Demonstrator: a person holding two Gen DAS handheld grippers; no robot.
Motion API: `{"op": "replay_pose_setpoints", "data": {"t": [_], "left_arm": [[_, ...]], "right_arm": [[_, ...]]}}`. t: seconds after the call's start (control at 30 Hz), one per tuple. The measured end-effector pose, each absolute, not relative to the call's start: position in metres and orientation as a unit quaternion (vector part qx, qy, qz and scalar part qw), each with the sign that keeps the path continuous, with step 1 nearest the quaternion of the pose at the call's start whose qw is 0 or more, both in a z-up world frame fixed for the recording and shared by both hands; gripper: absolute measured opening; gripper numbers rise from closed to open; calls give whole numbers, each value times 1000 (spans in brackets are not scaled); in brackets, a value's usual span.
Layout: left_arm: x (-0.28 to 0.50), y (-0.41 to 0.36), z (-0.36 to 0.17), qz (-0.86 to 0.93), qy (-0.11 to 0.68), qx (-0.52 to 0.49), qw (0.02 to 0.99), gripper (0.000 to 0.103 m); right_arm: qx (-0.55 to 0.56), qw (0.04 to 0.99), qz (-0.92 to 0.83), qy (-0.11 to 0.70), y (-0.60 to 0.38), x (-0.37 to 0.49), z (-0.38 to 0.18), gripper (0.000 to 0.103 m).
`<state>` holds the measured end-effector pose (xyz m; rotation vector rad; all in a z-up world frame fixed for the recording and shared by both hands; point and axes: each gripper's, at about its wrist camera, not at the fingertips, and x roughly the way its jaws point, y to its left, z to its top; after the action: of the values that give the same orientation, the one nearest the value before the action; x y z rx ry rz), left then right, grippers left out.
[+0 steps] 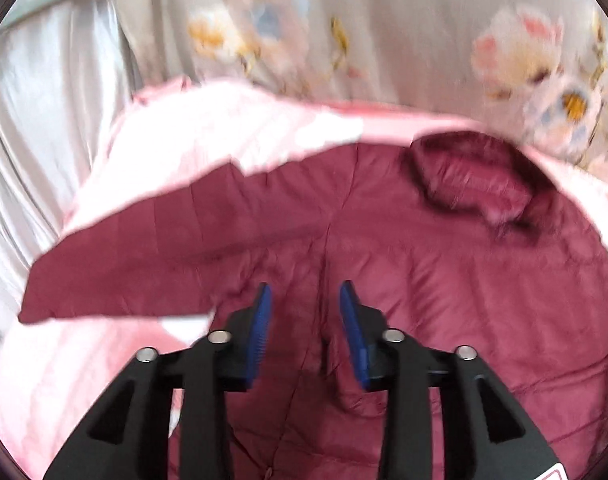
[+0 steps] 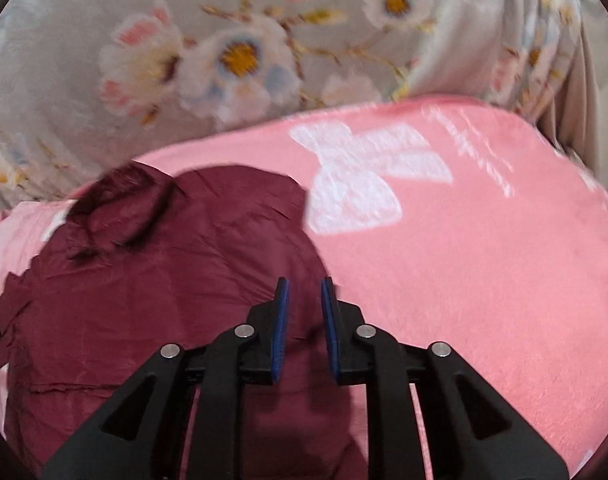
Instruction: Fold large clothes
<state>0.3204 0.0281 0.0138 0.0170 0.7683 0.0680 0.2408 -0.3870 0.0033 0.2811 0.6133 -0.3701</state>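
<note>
Left gripper (image 1: 305, 292) hanging open and empty over the maroon jacket (image 1: 424, 280), right gripper (image 2: 305, 286) gaping narrowly at the jacket's edge (nothing between its blue pads), jacket lying spread on the pink blanket (image 2: 484, 260), floral bedding (image 2: 184, 60) sitting beyond the jacket.

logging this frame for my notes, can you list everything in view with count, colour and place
jacket: one, dark red quilted, spread flat on the blanket, one sleeve stretched out toward the left of the left wrist view
hood trim: one, dark fur edge, at the far end of the jacket
blanket: one, pink with white bow print, under the jacket
floral fabric: one, grey with white, pink and blue flowers, behind the blanket
plain fabric: one, shiny pale grey, far left in the left wrist view
left gripper: one, black with blue pads, open over the jacket, nothing between the pads
right gripper: one, black with blue pads, narrow gap, over the jacket's edge, holding nothing
</note>
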Motion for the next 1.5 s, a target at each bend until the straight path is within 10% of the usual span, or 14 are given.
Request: {"op": "replay_pose_setpoints", "data": {"t": [1.4, 1.5], "left_arm": [[329, -50, -73, -5, 420, 38, 907, 65], [321, -21, -63, -22, 434, 1, 901, 67]], "right_arm": [[22, 912, -105, 396, -272, 301, -75, 21], [18, 911, -121, 393, -271, 294, -67, 40]]}}
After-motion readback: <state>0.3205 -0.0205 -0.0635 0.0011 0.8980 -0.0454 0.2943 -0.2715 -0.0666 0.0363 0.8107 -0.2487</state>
